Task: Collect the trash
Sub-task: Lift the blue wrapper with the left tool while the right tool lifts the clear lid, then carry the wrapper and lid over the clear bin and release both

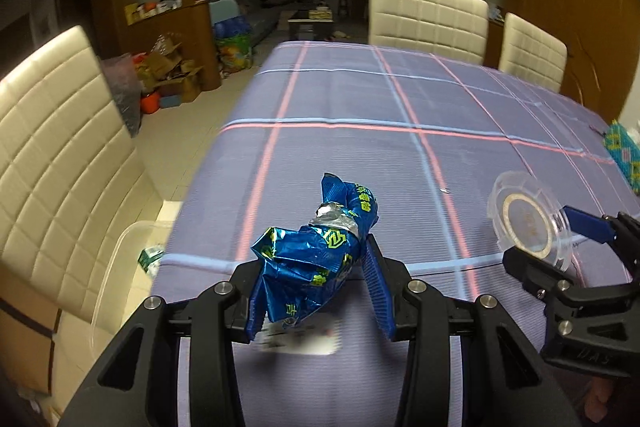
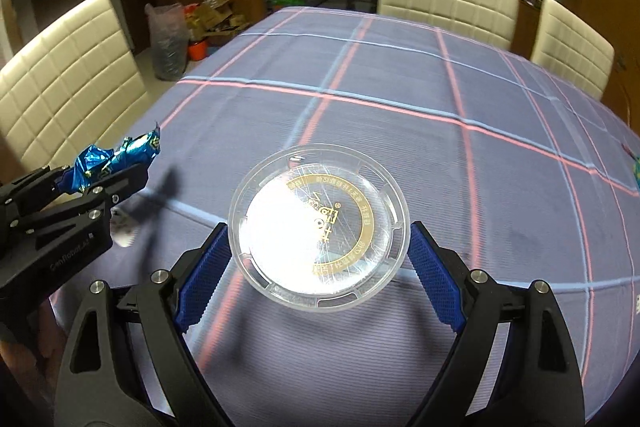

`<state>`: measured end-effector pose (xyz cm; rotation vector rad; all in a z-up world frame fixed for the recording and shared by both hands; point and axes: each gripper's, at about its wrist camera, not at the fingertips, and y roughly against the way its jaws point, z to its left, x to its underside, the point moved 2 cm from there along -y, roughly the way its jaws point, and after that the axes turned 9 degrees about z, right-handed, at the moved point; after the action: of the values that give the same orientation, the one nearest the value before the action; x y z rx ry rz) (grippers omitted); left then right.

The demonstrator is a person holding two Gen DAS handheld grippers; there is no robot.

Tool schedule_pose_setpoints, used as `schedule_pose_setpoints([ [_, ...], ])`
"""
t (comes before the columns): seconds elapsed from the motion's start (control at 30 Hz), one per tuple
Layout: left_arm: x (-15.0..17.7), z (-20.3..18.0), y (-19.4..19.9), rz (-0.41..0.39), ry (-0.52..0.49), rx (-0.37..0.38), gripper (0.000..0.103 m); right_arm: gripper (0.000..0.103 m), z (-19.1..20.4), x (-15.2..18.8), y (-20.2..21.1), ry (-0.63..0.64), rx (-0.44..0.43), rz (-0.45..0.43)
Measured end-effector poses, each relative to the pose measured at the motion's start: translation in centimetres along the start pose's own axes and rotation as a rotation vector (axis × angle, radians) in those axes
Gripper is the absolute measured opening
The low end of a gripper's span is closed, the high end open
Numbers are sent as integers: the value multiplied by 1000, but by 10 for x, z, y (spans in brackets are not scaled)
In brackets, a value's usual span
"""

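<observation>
A purple checked cloth (image 2: 400, 75) with pink and pale blue lines covers the desk (image 1: 208, 163), a knitted item (image 1: 624, 155) at its right edge.

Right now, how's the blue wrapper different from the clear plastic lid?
The blue wrapper is crumpled, opaque foil with green print; the clear lid is a flat, rigid, see-through disc with a gold ring. The wrapper sits in the left gripper, the lid in the right gripper. Both are held above the tablecloth.

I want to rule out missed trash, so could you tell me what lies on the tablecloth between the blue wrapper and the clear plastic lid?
Only a tiny scrap on the tablecloth, seen in the left wrist view between the blue wrapper and clear plastic lid.
</observation>
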<state>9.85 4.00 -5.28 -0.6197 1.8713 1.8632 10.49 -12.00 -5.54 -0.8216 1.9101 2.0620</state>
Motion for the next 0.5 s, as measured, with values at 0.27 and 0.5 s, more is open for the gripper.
schedule_pose_setpoints([
  [0.27, 9, 47, 13, -23, 79, -56, 41, 87, 56, -8, 4, 106, -20, -8],
  [0.5, 16, 86, 23, -34, 148, -101, 41, 87, 92, -20, 10, 174, -33, -29],
])
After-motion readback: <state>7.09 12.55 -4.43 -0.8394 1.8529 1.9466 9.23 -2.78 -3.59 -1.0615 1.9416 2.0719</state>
